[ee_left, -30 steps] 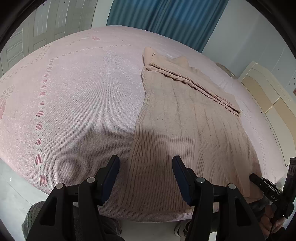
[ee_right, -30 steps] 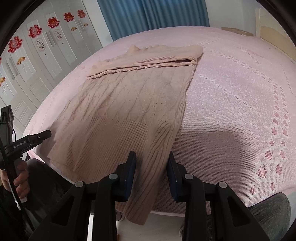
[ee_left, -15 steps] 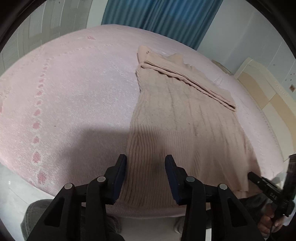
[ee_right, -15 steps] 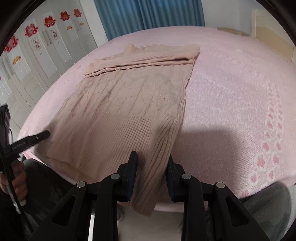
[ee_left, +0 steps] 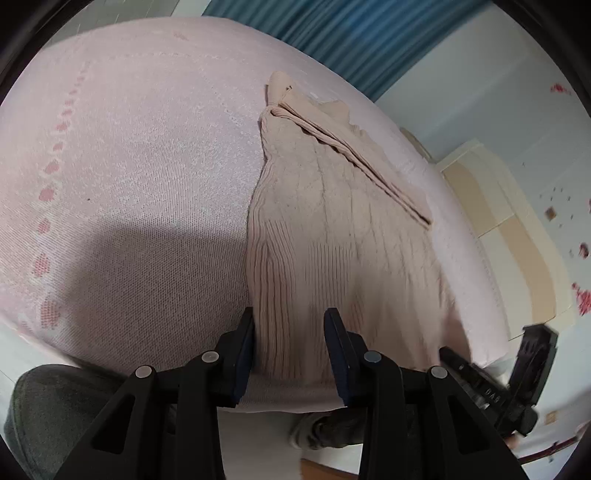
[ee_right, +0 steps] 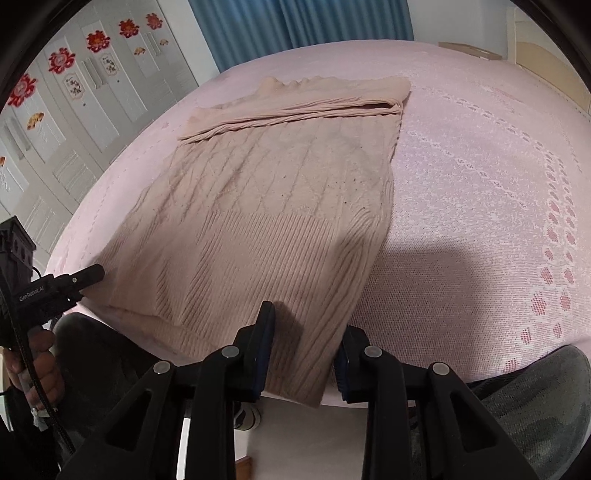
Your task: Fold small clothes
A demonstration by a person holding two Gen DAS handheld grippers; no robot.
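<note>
Beige knit sweater (ee_right: pixel 258 206) lies flat on the pink bedspread (ee_left: pixel 129 166), hem end toward me at the near edge of the bed, collar end far away toward the blue curtain (ee_right: pixel 303 22). Both sleeves look already folded across the chest; they make a narrow band (ee_right: pixel 295 110) near the collar. So the sleeve step is done, I judge, and the body fold is still left: hem up toward the collar, maybe one more halving after that.

My left claw (ee_left: pixel 288 347) sits at the hem's left corner. Its jaws are closing, ribbed hem fabric between them, and the cloth bulges up a little there. Whether the pads are pressing on it yet I cannot tell.

My right claw (ee_right: pixel 304 350) is at the hem's right corner, the one hanging over the bed edge. Jaws partly closed with the ribbed knit running between them; the left pad looks to be against the fabric, but a firm pinch I cannot confirm.

Each claw also shows in the other's view, at the far hem corner.

Progress call: roughly midway. Corners being taken, lift and fold-over not yet begun.
</note>
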